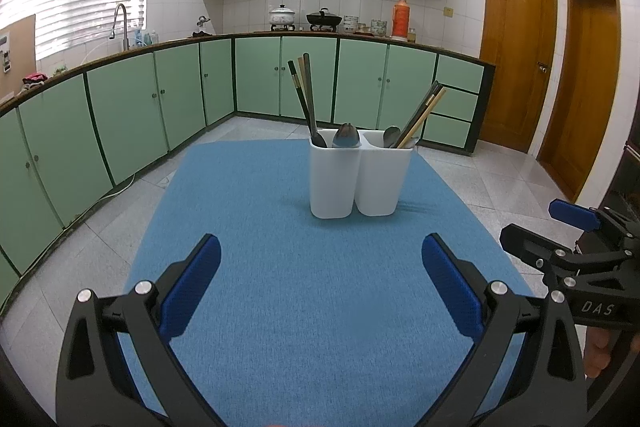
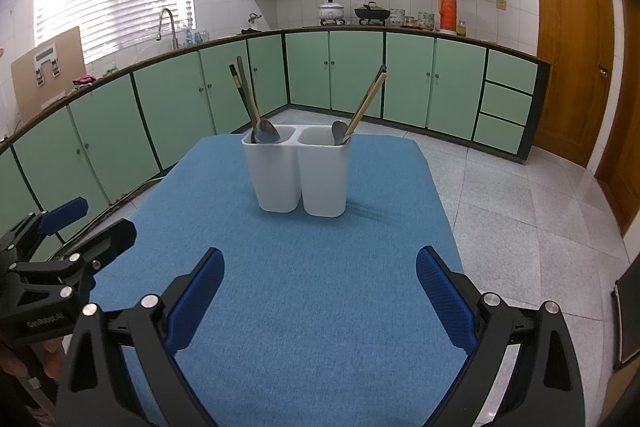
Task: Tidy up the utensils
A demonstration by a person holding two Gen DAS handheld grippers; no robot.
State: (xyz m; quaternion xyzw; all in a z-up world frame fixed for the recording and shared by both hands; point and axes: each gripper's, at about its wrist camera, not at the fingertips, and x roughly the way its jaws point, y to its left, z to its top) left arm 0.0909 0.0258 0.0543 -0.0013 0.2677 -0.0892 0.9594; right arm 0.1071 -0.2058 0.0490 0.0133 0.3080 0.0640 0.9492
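My left claw (image 1: 320,283) is spread wide and grips nothing, and my right claw (image 2: 320,293) is likewise spread wide and empty; both hover low over the near part of the blue cloth-covered bench (image 1: 304,327), side by side. The white plastic two-compartment utensil holder (image 1: 358,179) stands upright on the cloth straight ahead of both claws, toward the far edge and well apart from either. From my left claw it lies slightly to the right of centre; from my right claw it lies slightly to the left, so neither hand is clearly nearer. Its left compartment holds dark and brown wooden chopsticks (image 1: 303,91) leaning left, with a metal spoon (image 1: 346,137) bowl-up beside them. Its right compartment holds another bundle of dark and pale chopsticks (image 1: 423,113) leaning right, plus a second metal spoon (image 1: 391,135). Both kinds are mixed in each compartment, so I judge the sorting is not yet done. The long axes run steeply upward, so a pick would call for reaching forward and closing across a shaft above the rim; the right-leaning bundle tilts toward my right hand's side.
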